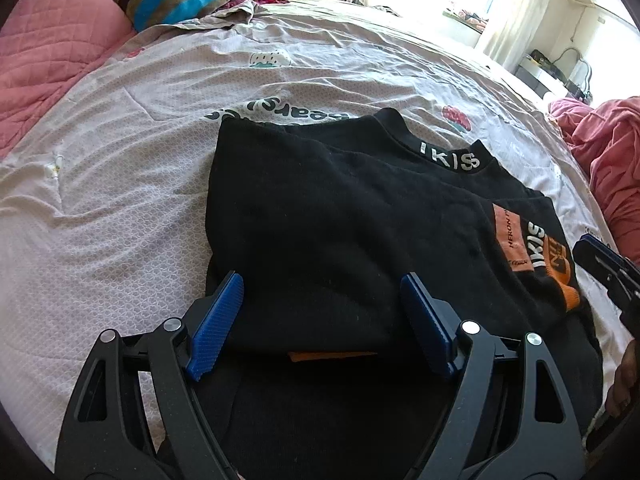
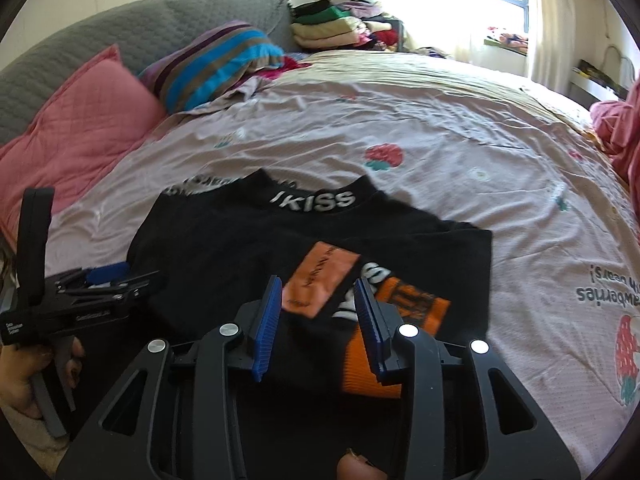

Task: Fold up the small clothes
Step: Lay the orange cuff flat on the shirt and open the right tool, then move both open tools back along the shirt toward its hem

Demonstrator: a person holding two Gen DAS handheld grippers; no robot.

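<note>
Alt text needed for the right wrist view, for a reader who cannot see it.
Open right tongs hover over a partly folded black top with orange patches and an "IKISS" collar, lying on a strawberry-print bedsheet. The left tongs sit at the left edge beside the top; pillows and stacked clothes lie behind.

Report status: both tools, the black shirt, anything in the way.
Left tool open, empty, over the black shirt. Right tool open, empty, above the orange cuff. Shirt partly folded on bedsheet. Nothing on it.

A sunlit window (image 2: 504, 0) with pale curtains (image 2: 548, 20) brightens the bed's strawberry-print sheet (image 2: 400, 120) and grey headboard (image 2: 120, 28).
</note>
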